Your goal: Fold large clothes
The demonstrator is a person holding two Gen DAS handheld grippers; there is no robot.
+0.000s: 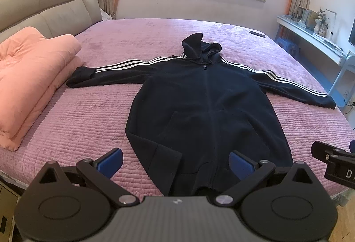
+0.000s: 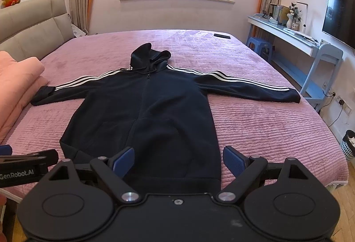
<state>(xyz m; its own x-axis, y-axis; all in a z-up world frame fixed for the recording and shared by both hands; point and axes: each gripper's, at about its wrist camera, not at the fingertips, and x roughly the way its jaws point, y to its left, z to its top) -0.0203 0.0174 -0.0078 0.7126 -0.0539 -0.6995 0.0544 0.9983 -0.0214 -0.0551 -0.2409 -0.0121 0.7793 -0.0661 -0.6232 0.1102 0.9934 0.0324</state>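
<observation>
A dark navy zip hoodie (image 1: 204, 104) with white stripes on the sleeves lies flat, front up, on the pink quilted bed (image 1: 93, 113), sleeves spread out to both sides and hood toward the window. It also shows in the right wrist view (image 2: 144, 113). My left gripper (image 1: 176, 163) is open and empty, hovering over the hoodie's near-left hem. My right gripper (image 2: 178, 161) is open and empty, hovering over the near-right hem. Each gripper's side shows at the edge of the other's view.
A folded pink duvet (image 1: 28, 78) lies at the bed's left. A grey headboard (image 1: 48, 7) stands on the left. A small dark remote (image 2: 221, 36) lies at the bed's far right. A white-blue desk (image 2: 295, 40) and stool (image 2: 259, 44) stand to the right.
</observation>
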